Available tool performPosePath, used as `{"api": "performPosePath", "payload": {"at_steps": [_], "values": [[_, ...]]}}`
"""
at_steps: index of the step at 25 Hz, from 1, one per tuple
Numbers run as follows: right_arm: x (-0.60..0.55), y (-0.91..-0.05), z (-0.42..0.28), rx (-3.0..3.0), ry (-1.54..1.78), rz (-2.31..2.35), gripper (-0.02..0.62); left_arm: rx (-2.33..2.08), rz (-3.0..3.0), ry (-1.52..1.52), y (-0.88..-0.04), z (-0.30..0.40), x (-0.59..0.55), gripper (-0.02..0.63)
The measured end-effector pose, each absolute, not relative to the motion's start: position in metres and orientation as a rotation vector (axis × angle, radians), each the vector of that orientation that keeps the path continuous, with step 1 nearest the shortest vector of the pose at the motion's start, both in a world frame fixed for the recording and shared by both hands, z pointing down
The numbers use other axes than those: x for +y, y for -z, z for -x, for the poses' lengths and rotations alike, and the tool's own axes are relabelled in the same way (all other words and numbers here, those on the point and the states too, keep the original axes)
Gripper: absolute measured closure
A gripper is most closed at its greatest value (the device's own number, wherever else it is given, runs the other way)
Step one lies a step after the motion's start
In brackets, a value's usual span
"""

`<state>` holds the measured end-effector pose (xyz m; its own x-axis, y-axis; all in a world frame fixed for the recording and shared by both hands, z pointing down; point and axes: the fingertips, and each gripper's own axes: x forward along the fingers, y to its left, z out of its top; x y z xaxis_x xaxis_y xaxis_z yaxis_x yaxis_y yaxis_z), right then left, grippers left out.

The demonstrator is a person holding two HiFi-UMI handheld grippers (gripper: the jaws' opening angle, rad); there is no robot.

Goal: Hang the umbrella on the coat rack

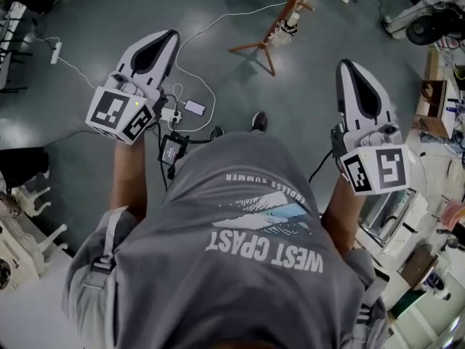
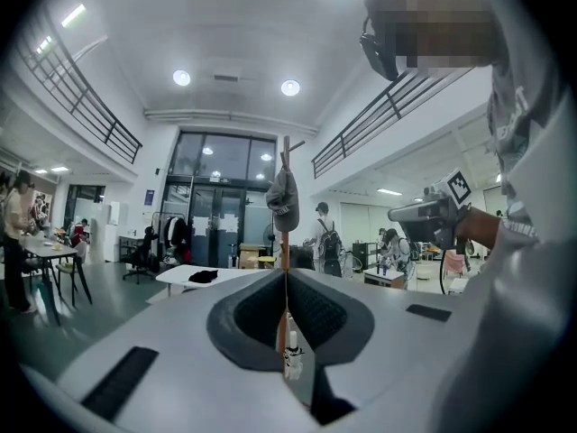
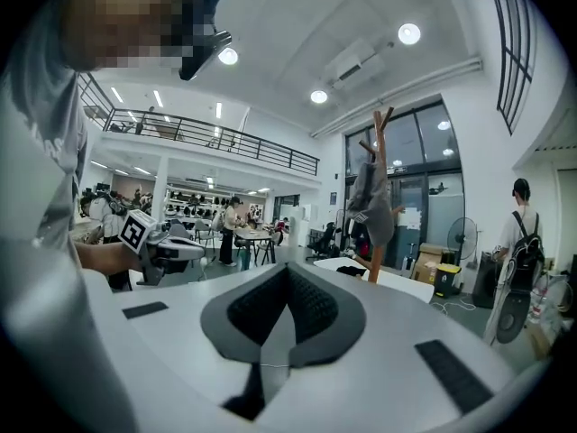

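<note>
A wooden coat rack stands on the grey floor ahead of me, with only its legs showing in the head view. A grey cap hangs high on its pole. It also shows in the right gripper view, to the right of the jaws, as the rack. A small white and black object sits low on the rack; I cannot tell whether it is the umbrella. My left gripper is shut and empty, pointing level at the rack. My right gripper is shut and empty too.
Cables, a power strip and a small device lie on the floor between me and the rack. A cluttered bench runs along my right. White chairs stand at my left. A white table and a fan stand behind the rack.
</note>
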<state>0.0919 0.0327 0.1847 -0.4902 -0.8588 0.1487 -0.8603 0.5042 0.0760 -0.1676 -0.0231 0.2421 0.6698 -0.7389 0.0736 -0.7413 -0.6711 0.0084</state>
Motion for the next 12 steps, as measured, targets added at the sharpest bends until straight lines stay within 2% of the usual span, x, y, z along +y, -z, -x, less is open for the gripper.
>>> {"api": "performPosePath", "payload": {"at_steps": [12], "values": [[0.047,-0.192,-0.103,-2.506,-0.037,-1.576,0.569,-1.175,-2.861,-0.065,-0.242,0.157,-0.024,0.584]]}}
